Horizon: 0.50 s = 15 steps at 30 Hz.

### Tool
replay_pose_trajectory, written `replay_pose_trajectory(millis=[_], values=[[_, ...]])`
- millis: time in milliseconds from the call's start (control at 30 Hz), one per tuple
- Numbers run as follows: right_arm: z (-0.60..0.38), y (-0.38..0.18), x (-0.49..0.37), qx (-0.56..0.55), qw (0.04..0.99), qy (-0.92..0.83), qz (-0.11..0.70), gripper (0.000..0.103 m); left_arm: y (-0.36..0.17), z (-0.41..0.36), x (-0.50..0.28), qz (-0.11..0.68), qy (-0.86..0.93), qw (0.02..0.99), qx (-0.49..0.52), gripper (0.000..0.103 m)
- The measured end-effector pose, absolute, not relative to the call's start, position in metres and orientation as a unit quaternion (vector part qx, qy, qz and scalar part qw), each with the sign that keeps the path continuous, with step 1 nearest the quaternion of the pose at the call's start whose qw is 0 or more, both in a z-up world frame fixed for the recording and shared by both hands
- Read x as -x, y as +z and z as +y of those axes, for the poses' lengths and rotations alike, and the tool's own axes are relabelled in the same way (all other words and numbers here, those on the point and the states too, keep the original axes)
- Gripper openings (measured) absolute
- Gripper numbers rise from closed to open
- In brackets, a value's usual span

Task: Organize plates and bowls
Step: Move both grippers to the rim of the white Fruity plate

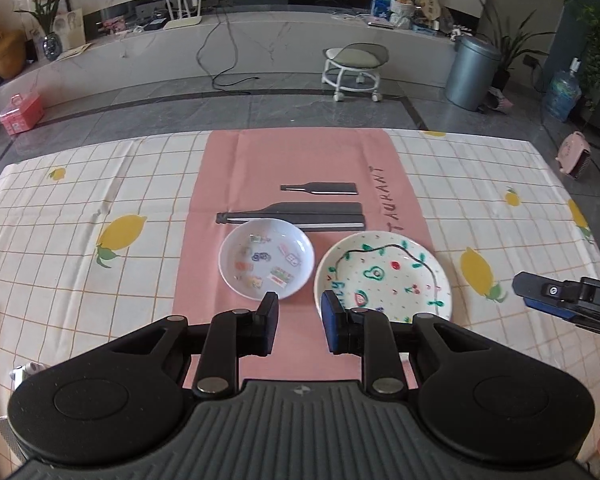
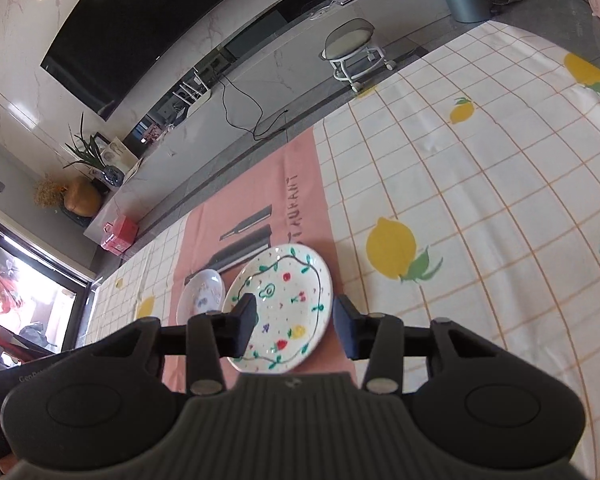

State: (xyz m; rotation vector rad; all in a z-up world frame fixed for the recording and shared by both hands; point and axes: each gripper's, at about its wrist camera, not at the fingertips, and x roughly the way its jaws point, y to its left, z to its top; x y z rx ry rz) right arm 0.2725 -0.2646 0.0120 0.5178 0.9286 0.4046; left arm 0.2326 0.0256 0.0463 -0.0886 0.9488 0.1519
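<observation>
Painted plate (image 2: 285,308) sits lower centre in the right wrist view, on the pink mat (image 1: 259,160), just beside the small sticker bowl (image 1: 266,263). Right hand-held gripper (image 2: 293,322) is spread, framing the plate's rim, nothing pinched: likely the approach step. Next: lower, close on the rim. Left hand-held gripper (image 1: 300,322) spread, empty, between both dishes. Table (image 1: 79,280) cloth around them; nothing blocks.

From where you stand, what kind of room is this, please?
Most likely a home living room. A large dark television hangs above a long marble media bench, with potted plants beside it, and the plates lie on a lemon-print tablecloth.
</observation>
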Motion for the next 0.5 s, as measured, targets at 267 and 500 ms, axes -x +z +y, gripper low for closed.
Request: replay_pose_trajectory(millis=[267,500], values=[[-0.255,-0.046,-0.319,-0.259,0.835,0.214,0.437,0.043,0.002,0.036,-0.273,0.46,0.101,0.882,0.028,0.028],[-0.262,-0.07,-0.329,-0.293,0.805,0.227,0.463,0.042,-0.022,0.039,-0.285,0.466,0.068,0.881,0.046,0.027]])
